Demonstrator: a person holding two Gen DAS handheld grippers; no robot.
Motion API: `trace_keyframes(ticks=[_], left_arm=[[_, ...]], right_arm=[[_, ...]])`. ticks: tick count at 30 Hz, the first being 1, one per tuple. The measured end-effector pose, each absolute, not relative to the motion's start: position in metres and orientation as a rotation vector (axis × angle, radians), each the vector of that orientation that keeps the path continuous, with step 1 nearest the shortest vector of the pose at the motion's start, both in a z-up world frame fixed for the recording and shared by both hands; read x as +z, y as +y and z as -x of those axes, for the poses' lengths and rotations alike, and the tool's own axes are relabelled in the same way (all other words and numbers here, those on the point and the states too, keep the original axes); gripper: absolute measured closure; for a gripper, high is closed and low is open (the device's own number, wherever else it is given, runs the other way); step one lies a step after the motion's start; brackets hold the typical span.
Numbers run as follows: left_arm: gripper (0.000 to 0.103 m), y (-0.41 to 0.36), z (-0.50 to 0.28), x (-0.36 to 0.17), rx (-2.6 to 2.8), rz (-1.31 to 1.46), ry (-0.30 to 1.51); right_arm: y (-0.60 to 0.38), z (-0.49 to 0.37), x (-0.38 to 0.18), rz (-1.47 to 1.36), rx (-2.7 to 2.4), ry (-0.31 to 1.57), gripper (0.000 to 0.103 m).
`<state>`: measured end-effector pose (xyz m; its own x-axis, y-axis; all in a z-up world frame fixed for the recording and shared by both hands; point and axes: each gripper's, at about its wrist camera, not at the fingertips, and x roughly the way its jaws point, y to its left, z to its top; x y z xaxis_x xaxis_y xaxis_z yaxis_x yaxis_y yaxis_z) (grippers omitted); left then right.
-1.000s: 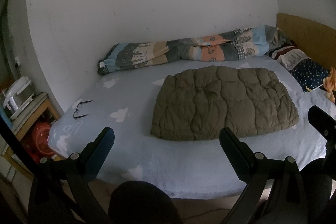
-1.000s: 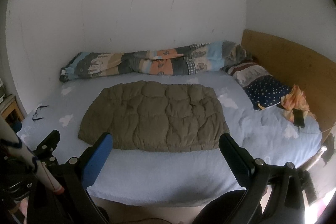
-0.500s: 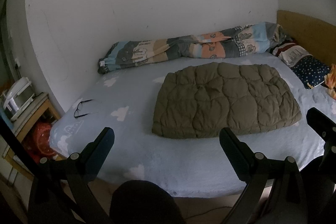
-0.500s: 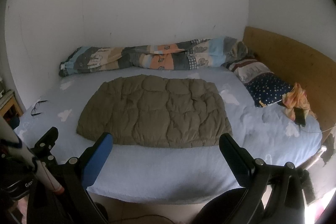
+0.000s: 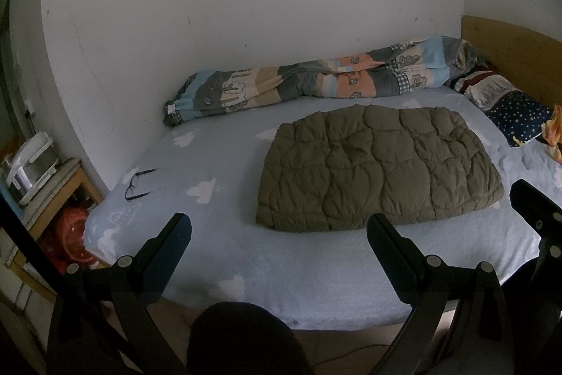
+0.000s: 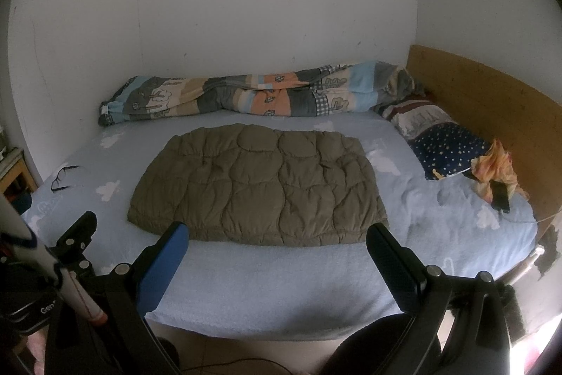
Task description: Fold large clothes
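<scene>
White plaster walls close in behind a bed (image 6: 246,290) covered with a pale blue sheet printed with small white clouds, and on it I see the thing I am here for: an olive-green quilted coat (image 6: 260,188), folded into a broad flat rectangle and lying in the middle of the mattress, nearer the front edge than the wall. From my left camera the same coat (image 5: 376,171) sits right of centre. My left gripper (image 5: 277,227) hangs in front of the bed's near edge with its two dark fingers spread wide and nothing between them, clear of the fabric. My right gripper (image 6: 277,234) is likewise wide apart and holding nothing, its tips lined up with the coat's front hem in the view, though I cannot tell whether they touch it. Behind the coat, a rolled patchwork blanket (image 6: 253,94) in blue, grey and orange lies along the wall. To the right, two pillows (image 6: 442,143) rest against a wooden headboard (image 6: 491,101), with an orange cloth (image 6: 495,167) and a dark phone (image 6: 500,197) just beside them. Near the left corner of the sheet lies a pair of glasses (image 5: 138,183). Off the bed on that side stands a small wooden table (image 5: 52,195).
</scene>
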<state>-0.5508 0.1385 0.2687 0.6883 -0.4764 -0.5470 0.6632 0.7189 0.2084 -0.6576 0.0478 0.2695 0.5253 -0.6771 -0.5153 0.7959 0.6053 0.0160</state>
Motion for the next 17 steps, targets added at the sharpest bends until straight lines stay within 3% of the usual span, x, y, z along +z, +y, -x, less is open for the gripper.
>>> trace_keyframes(ticks=[17], left_arm=[[0.003,0.159,0.541,0.277,-0.646,-0.371,0.459]], right_arm=[[0.064,0.658,0.276,-0.211,-0.885,0.511,0.0]])
